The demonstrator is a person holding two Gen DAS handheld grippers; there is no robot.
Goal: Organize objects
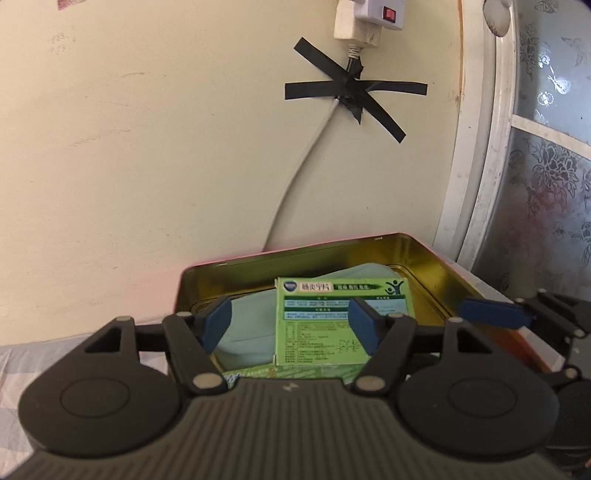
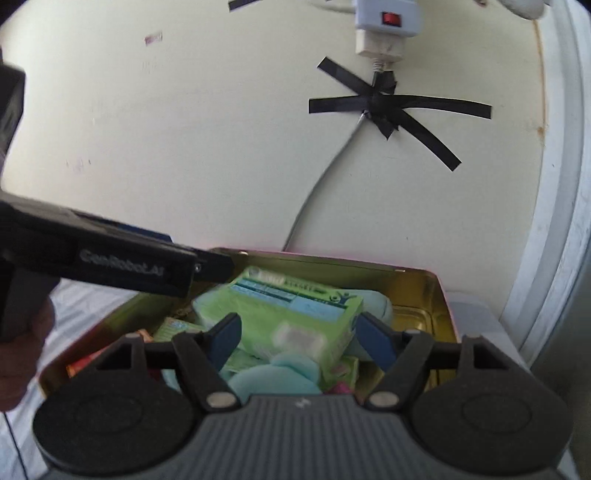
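Note:
A gold-lined open tin point(image 1: 417, 254) point(image 2: 436, 295) stands against the wall. In it lies a green medicine box point(image 1: 325, 325) point(image 2: 295, 314) on top of a pale blue soft thing point(image 1: 251, 325) point(image 2: 273, 380), with smaller green and orange packets point(image 2: 177, 328) beneath. My left gripper point(image 1: 291, 325) hovers open over the near edge of the tin, its blue pads either side of the green box without touching it. My right gripper point(image 2: 299, 339) is open above the same box. The right gripper also shows in the left wrist view point(image 1: 517, 314), and the left in the right wrist view point(image 2: 155, 266).
A white power strip point(image 1: 373, 14) point(image 2: 384, 18) hangs on the cream wall, its cable fixed with crossed black tape point(image 1: 351, 88) point(image 2: 384, 103). A white frame with patterned glass point(image 1: 546, 177) stands at the right. The tin rests on a light checked cloth point(image 1: 22, 354).

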